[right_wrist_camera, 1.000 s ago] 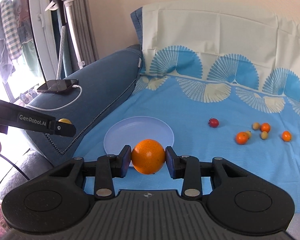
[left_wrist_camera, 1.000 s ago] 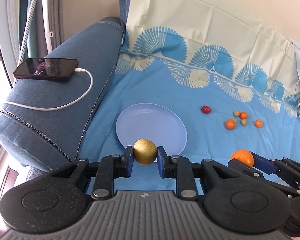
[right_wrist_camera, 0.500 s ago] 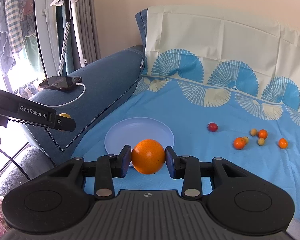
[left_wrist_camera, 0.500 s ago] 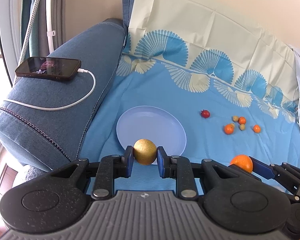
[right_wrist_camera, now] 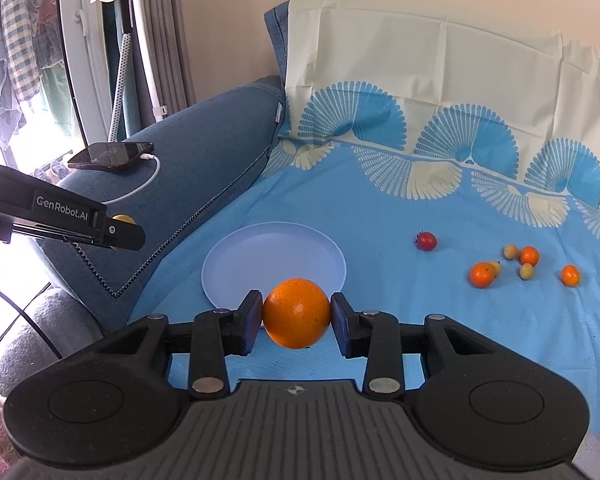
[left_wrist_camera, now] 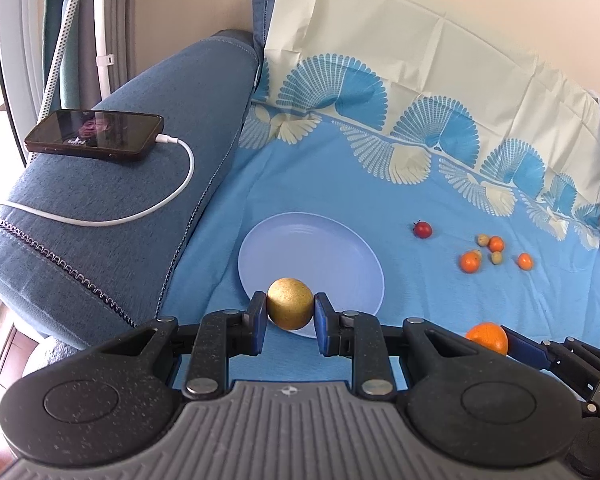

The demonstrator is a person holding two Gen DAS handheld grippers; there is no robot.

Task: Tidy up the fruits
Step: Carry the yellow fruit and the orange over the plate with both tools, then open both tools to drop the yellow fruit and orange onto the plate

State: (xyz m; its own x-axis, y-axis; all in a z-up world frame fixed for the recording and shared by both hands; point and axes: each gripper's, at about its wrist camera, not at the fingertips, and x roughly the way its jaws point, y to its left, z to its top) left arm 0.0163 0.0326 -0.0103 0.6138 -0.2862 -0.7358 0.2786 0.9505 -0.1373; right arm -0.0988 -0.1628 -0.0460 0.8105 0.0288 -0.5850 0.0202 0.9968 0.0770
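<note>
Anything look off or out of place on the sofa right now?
One oddity: a phone lies on the sofa arm, its white cable looping near the plate side. Otherwise each claw grips its fruit squarely: left claw on the yellow fruit, right claw on the orange. Nothing spilled or damaged.

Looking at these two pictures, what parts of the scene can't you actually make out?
- Left wrist view: the orange is partly hidden behind the gripper body.
- Right wrist view: the yellow fruit is mostly covered by the left gripper.
- Small tan fruits: too small to identify.
</note>
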